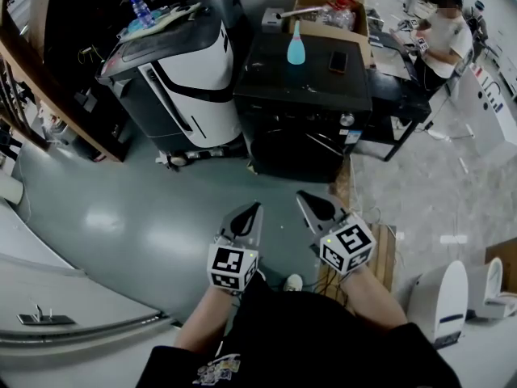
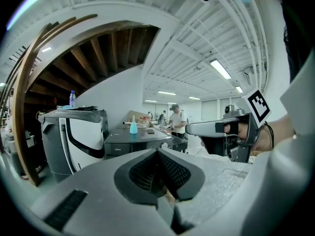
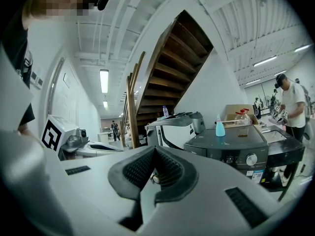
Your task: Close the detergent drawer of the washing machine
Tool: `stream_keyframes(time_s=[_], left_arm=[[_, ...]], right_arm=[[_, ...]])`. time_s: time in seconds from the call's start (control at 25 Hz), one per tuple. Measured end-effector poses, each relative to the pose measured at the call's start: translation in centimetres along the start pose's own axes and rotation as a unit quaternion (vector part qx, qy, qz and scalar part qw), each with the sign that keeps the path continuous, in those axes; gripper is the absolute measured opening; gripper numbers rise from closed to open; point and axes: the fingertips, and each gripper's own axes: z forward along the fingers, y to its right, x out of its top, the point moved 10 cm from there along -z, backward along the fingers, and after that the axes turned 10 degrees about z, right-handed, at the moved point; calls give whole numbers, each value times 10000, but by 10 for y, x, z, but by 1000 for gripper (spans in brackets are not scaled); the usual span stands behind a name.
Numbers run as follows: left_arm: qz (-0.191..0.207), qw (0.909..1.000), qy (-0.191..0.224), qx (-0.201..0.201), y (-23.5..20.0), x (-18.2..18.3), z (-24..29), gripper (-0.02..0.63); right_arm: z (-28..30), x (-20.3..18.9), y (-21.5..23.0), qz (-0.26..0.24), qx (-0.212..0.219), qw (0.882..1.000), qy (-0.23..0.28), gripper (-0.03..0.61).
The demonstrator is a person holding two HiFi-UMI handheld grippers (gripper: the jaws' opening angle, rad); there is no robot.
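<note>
The dark washing machine stands on the floor some way ahead of me, with a blue bottle and a phone on its lid. Its control panel with a silver knob shows in the right gripper view; I cannot make out the detergent drawer. My left gripper and right gripper are held side by side, well short of the machine, both shut with nothing between the pads. The left gripper view shows the washer far beyond the closed jaws.
A grey-and-white machine stands left of the washer, beside a wooden staircase. A cardboard box sits behind the washer. A person stands at a table to the far right. A wooden pallet lies by my right gripper.
</note>
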Motion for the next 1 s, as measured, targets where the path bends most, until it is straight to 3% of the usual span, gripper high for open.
stream_keyframes(time_s=[1.0], left_arm=[[22,9999,47,109,3,4,-4,3]], right_arm=[[-4,3,1,33,29,10000,26,-3]])
